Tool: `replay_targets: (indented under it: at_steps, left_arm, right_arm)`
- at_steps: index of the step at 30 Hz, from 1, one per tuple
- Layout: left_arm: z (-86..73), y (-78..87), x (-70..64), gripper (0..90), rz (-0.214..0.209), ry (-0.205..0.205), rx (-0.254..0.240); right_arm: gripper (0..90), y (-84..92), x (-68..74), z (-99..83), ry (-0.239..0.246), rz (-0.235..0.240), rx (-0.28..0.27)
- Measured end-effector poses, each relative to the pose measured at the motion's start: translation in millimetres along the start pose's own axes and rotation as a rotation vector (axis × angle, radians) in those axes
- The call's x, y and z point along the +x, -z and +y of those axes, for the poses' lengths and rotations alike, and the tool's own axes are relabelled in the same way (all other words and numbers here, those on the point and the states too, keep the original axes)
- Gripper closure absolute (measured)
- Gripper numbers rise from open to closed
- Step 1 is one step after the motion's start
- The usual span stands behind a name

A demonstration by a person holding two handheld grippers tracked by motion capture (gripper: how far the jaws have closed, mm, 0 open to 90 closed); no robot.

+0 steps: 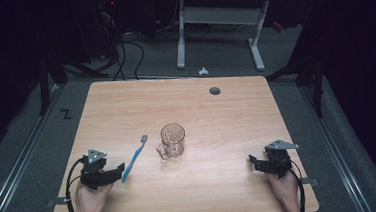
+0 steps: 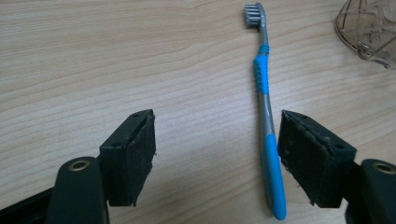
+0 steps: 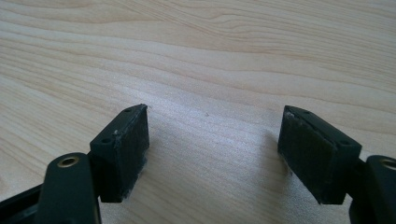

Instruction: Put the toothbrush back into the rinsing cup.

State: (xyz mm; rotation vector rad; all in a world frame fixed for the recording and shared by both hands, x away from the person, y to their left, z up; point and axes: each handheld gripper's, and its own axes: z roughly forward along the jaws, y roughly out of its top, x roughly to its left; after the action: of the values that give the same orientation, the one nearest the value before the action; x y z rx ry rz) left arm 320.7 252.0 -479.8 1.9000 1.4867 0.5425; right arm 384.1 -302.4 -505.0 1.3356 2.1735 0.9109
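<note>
Early stage. Toothbrush [image 2: 265, 116] lies flat on the surface [image 1: 221, 184], at 8 o'clock of the glass mug [image 1: 172, 140], unlifted. Left hand-held gripper [image 2: 217, 156] spread around its handle, no pinch; right hand-held gripper [image 3: 215, 156] spread, empty.

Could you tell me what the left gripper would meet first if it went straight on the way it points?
Probably the toothbrush: its handle lies between the open left gripper jaws, near one pad.

No readable text, label, brand or number on anything in view.
</note>
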Motion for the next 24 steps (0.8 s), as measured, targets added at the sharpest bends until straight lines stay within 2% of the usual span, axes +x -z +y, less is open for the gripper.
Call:
replay_targets:
  at_steps: [6, 13, 24]
  left_arm:
    - [3.3, 5.9, -8.1, 30.2, 0.010, -0.051, 0.010]
    - [16.9, 8.7, -16.1, 33.2, -0.001, -0.097, 0.026]
    - [28.4, -3.1, -25.2, 34.0, -0.015, -0.121, 0.076]
  right_arm:
    - [24.9, 0.1, 0.1, 0.0, 0.000, 0.000, 0.000]
    - [24.9, 0.2, 0.3, -0.2, -0.002, 0.000, 0.001]
    - [24.8, 0.4, 0.4, -0.4, -0.002, 0.000, 0.001]
